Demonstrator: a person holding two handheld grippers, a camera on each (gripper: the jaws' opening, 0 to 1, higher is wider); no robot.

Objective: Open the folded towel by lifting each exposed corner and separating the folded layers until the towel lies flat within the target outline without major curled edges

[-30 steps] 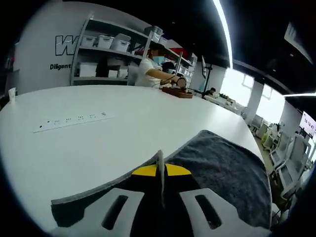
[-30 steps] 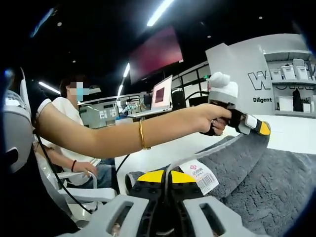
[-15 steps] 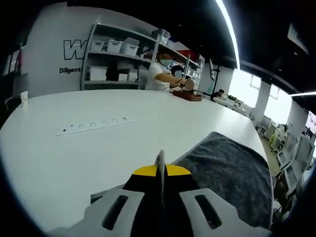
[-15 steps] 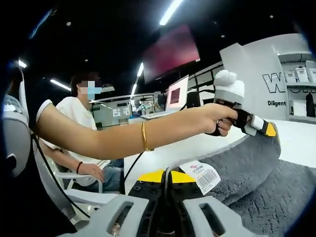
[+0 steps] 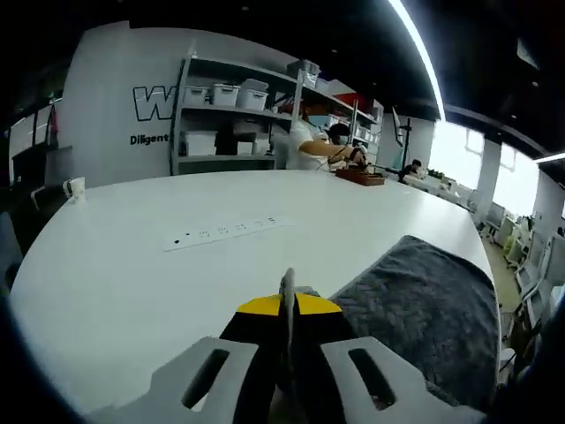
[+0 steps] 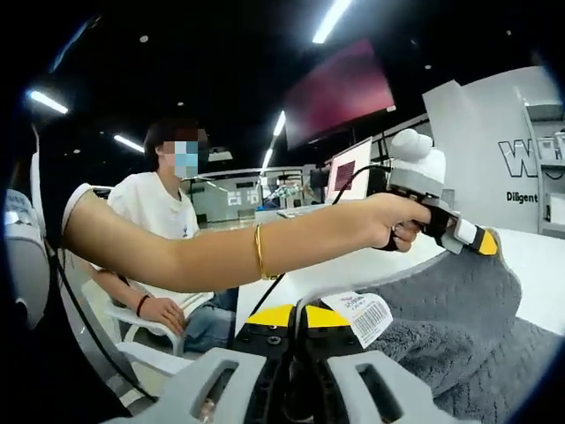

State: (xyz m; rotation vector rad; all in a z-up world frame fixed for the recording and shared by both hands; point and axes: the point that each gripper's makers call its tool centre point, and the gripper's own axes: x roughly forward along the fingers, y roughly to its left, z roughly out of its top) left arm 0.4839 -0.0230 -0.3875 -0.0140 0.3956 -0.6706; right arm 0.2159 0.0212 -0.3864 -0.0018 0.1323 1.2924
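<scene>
two grippers | left gripper (image 5: 288, 309) pinching grey towel (image 5: 424, 300) edge | right gripper (image 6: 297, 320) pinching towel corner

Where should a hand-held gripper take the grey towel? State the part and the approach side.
Take the grey towel at a corner edge, coming in level with the white table. It is thin and limp, so only an edge fits between jaws. Both hand-held grippers, right and left, already pinch its edge that way.

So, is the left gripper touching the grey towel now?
Touching. In the right gripper view, the left gripper has its yellow tips closed on the raised edge of the grey towel, which hangs from them.
</scene>
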